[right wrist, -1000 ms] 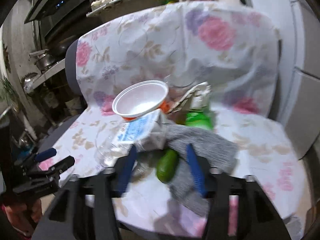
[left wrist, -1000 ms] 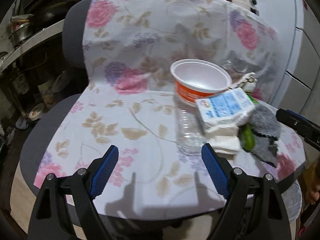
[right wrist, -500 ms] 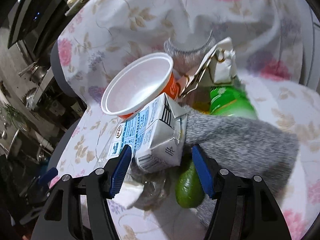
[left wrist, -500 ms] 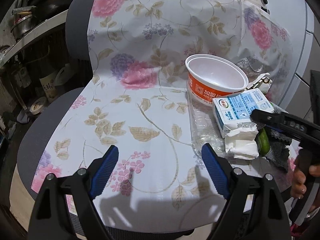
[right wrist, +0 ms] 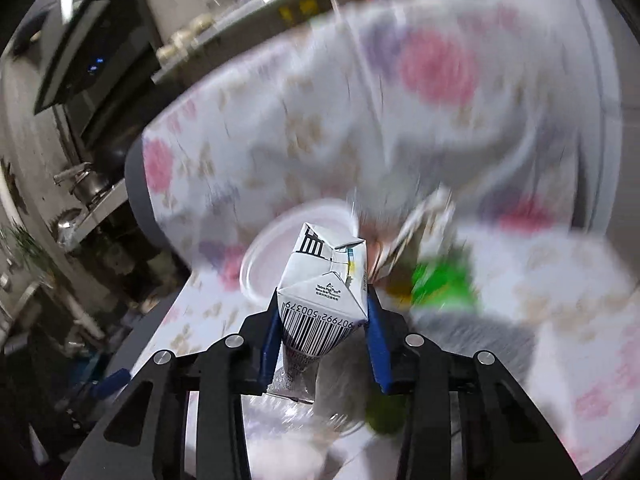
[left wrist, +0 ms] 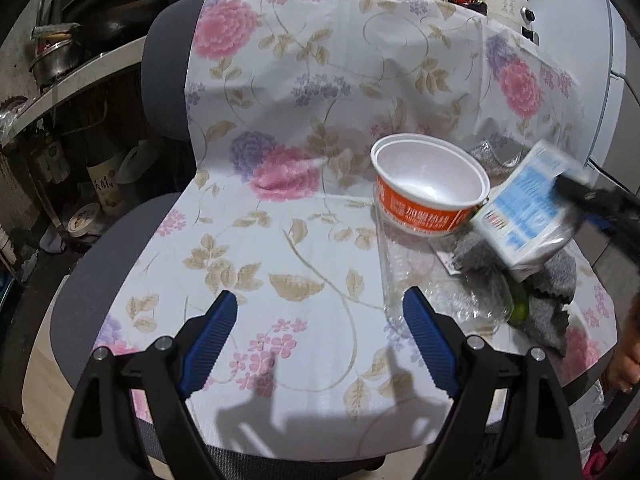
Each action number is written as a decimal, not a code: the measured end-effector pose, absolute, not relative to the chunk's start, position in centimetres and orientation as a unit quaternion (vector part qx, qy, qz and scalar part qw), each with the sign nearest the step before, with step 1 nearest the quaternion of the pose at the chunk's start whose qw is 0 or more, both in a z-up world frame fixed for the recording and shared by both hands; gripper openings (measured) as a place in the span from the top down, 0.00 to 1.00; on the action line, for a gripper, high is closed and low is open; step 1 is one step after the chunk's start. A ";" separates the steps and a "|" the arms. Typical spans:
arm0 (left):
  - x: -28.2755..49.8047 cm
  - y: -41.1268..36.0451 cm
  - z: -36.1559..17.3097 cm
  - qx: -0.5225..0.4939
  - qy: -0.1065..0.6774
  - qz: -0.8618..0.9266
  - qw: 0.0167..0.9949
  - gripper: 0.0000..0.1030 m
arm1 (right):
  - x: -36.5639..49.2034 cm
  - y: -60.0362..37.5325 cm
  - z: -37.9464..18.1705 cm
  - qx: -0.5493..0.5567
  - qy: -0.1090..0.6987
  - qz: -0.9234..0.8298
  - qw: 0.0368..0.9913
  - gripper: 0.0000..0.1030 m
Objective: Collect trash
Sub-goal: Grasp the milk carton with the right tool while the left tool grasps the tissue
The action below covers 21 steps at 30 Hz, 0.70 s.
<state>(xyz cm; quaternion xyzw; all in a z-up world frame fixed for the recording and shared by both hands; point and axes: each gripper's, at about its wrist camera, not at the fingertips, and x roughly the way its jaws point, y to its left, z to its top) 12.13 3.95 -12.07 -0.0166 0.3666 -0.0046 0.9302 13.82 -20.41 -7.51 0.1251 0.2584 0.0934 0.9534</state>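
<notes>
Now the right wrist view is smeared, so everything behind the carton (right wrist: 324,280) is hard to read; only a barcode and a Tetra Pak mark show. The right tongs (right wrist: 322,320) have just been closing and are clamped on the carton. The left view shows it raised beside the orange bowl (left wrist: 430,192), over the chair (left wrist: 100,256). The left tongs (left wrist: 320,332) stand wide apart, empty.
</notes>
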 end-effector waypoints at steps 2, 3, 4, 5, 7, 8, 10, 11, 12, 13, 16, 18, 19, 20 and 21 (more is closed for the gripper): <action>12.6 3.5 -11.7 -0.012 0.366 -0.005 0.930 0.20 | 12.9 -21.0 -6.3 0.107 0.232 0.078 0.964 0.63; 12.9 3.2 -11.7 -0.012 0.367 -0.007 0.930 0.20 | 12.6 -21.4 -5.8 0.097 0.226 0.070 0.967 0.63; 13.2 3.0 -11.7 -0.012 0.368 -0.009 0.930 0.20 | 12.5 -21.7 -5.6 0.092 0.225 0.065 0.968 0.63; 13.5 2.7 -11.7 -0.015 0.370 -0.011 0.929 0.20 | 12.2 -22.2 -5.4 0.087 0.224 0.061 0.969 0.62; 13.6 2.3 -11.9 -0.018 0.371 -0.015 0.928 0.20 | 11.3 -22.9 -5.5 0.080 0.225 0.056 0.970 0.62; 13.7 2.1 -12.1 -0.018 0.372 -0.018 0.928 0.20 | 10.9 -23.2 -5.7 0.078 0.227 0.057 0.969 0.62; 13.8 1.6 -12.4 -0.017 0.376 -0.025 0.926 0.20 | 10.1 -24.0 -6.2 0.078 0.234 0.058 0.967 0.62; 13.7 1.4 -12.6 -0.014 0.378 -0.031 0.925 0.20 | 9.7 -24.2 -6.4 0.078 0.237 0.057 0.967 0.62; 13.4 1.0 -12.6 -0.008 0.379 -0.039 0.924 0.20 | 9.4 -24.5 -6.5 0.079 0.239 0.055 0.966 0.62; 13.1 0.7 -12.6 -0.006 0.379 -0.049 0.924 0.20 | 9.0 -24.8 -6.5 0.079 0.240 0.052 0.966 0.62; 10.8 -0.4 -12.7 -0.007 0.376 -0.109 0.920 0.20 | 8.2 -25.8 -6.9 0.089 0.244 0.044 0.965 0.62; 9.1 -1.3 -12.9 -0.005 0.375 -0.146 0.915 0.20 | 7.5 -26.3 -7.0 0.088 0.243 0.037 0.965 0.62; 8.0 -2.2 -13.3 -0.001 0.378 -0.170 0.910 0.20 | 7.2 -26.4 -7.1 0.088 0.242 0.034 0.966 0.62; 7.1 -3.0 -13.6 0.006 0.378 -0.188 0.906 0.20 | 6.9 -26.6 -7.1 0.088 0.242 0.031 0.966 0.62; 6.3 -4.0 -14.0 0.016 0.377 -0.203 0.903 0.20 | 6.7 -26.8 -7.2 0.089 0.242 0.030 0.966 0.62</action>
